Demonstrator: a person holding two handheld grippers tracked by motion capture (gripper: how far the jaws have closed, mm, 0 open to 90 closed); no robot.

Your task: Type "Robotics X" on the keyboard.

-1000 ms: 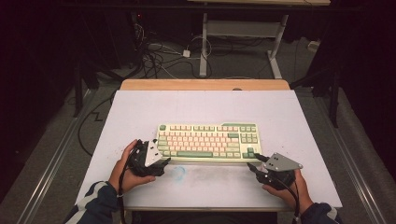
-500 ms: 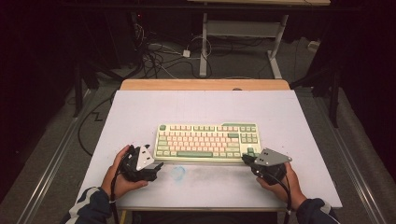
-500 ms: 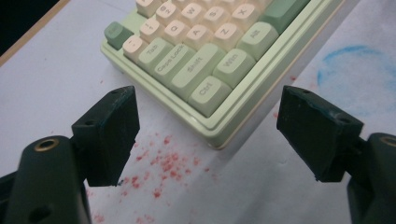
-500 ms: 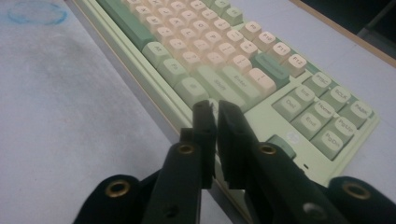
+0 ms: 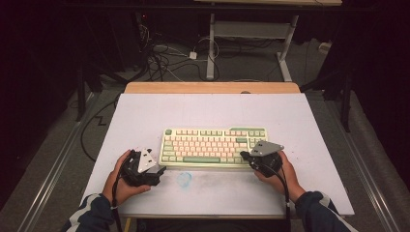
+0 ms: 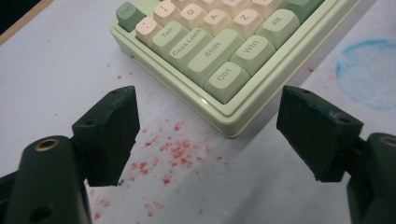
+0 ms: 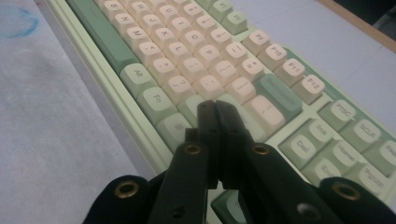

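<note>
Work in hand: pressing keys on the green and cream keyboard (image 5: 213,147), as I judge it.
Keyboard place: centre of the high view, flat on the white table (image 5: 309,121), long side across the frame.
Right hand-held gripper (image 5: 245,155): jaws have just been closing and now meet tip to tip with nothing between them; the joined tip (image 7: 215,112) hovers over the lower right keys, near the cream key beside the dark green one.
Change: over the last second this gripper came in from the lower right of the high view onto the keyboard's right end.
Meaning: closed jaws make one blunt point, fit for a key press; the press looks about to begin.
Left hand-held gripper (image 6: 210,135): jaws wide, holding nothing, aimed at the keyboard's near left corner by the Ctrl key (image 6: 224,76), apart from it.
Marks: red specks (image 6: 180,154) and a blue ring (image 5: 184,179) on the table.
</note>
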